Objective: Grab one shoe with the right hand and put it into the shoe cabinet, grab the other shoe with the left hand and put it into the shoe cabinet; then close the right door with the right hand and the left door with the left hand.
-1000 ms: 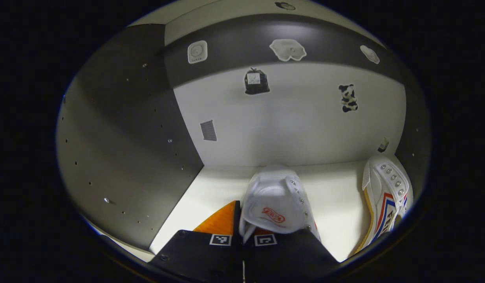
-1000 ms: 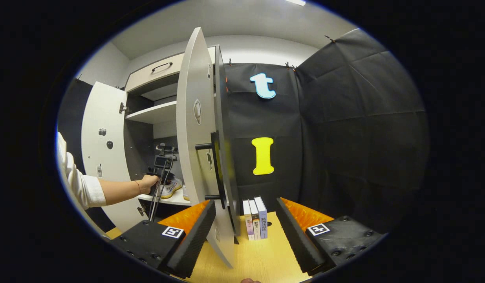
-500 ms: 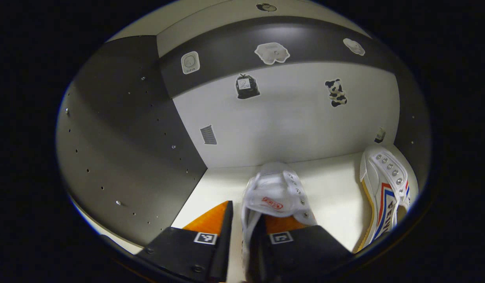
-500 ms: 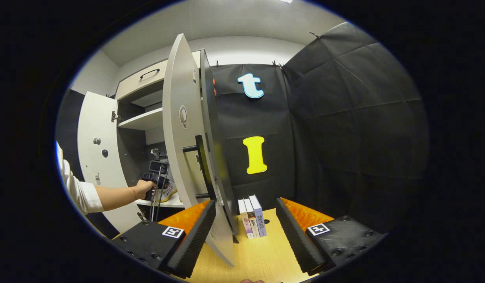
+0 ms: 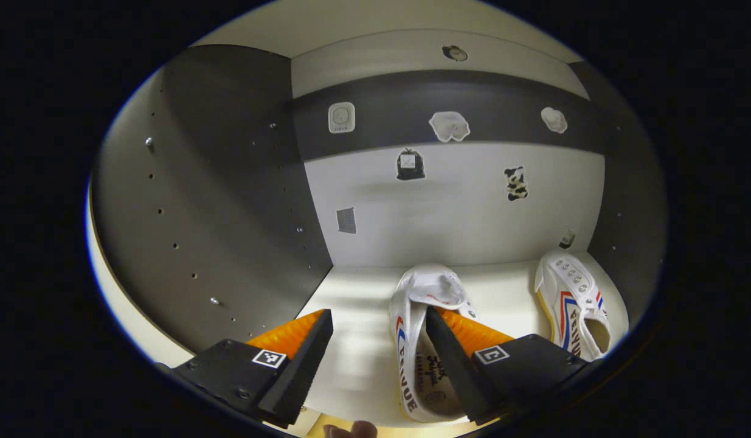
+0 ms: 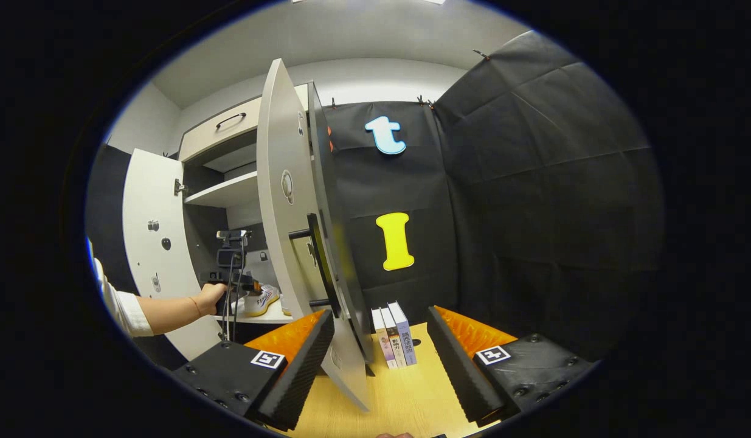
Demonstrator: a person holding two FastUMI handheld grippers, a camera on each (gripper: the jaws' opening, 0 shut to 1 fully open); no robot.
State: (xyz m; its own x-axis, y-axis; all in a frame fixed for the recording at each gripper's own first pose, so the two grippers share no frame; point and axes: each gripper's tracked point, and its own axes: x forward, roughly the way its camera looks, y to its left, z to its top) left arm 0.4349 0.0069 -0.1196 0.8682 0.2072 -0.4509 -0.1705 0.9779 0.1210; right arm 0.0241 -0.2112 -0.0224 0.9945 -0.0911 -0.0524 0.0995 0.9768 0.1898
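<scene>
- Left gripper view: the left gripper (image 5: 375,337) is inside the shoe cabinet (image 5: 217,201) with its fingers spread apart, gripping nothing. A white canvas shoe with red and blue side stripes (image 5: 425,340) lies on the pale shelf board (image 5: 351,298); its heel end is hidden behind the right-hand finger (image 5: 466,340), so contact between them cannot be judged. The matching second white canvas shoe (image 5: 573,304) lies at the shelf's right end, near the dark side wall and well apart from the first. Risk: a withdrawal that drags this finger across the nearer shoe could pull it toward the shelf's front edge, where it might foul the doors on closing.
- Right gripper view: the right gripper (image 6: 381,359) hovers over the light wooden tabletop (image 6: 405,401), fingers spread apart and empty. The white right cabinet door with a dark bar handle (image 6: 290,207) stands open between those fingers, and three upright books (image 6: 394,334) stand just beside its lower edge. The white left cabinet door (image 6: 147,243) is also open, and a person's hand (image 6: 210,298) holds the left gripper at the shelf. Risk: swinging the right door before that hand and its cables are clear could trap them; a push landing off the handle could slip along the panel.
</scene>
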